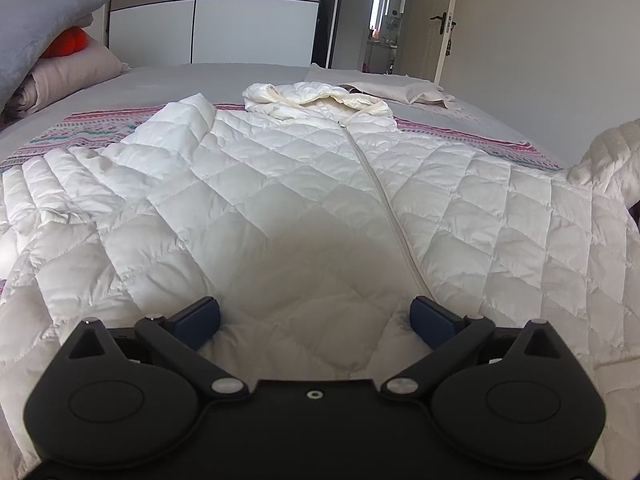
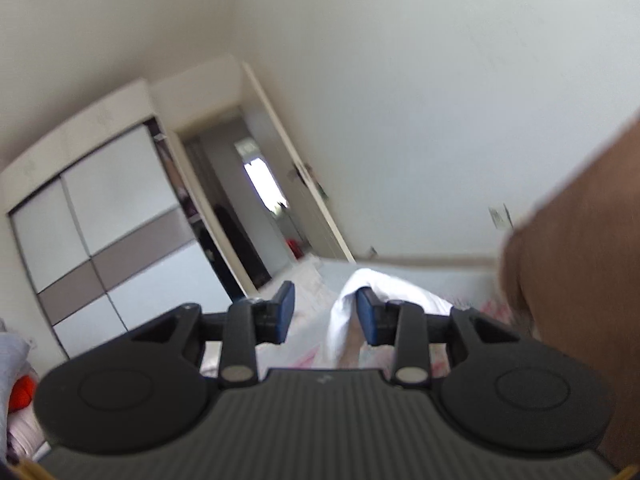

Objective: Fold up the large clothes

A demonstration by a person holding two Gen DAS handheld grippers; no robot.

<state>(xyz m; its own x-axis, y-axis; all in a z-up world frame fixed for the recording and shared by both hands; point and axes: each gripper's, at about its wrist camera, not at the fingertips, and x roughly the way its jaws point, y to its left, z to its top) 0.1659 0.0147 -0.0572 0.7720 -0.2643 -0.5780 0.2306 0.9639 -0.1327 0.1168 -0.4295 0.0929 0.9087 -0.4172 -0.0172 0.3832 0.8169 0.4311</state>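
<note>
Black linkages and blue pads of the left gripper (image 1: pixel 316 316) spread wide over a white quilted jacket (image 1: pixel 280 184), gripping nothing; the jacket lies front-up on the bed (image 1: pixel 200 80), its long axis running away from the camera, hem nearest, zip (image 1: pixel 380 184) leading up to the hood (image 1: pixel 312 100) at the far end; one sleeve (image 1: pixel 176 120) lies folded across the left side. In the right wrist view the right gripper (image 2: pixel 325 310) points about level at the wardrobe (image 2: pixel 100 220) and doorway (image 2: pixel 256 200), its frame tilted and blurred; its jaws stand partly apart with nothing pinched, a fold of white cloth (image 2: pixel 360 280) showing just beyond the right pad; only this view shows a brown mass (image 2: pixel 580 280) filling the right edge.
</note>
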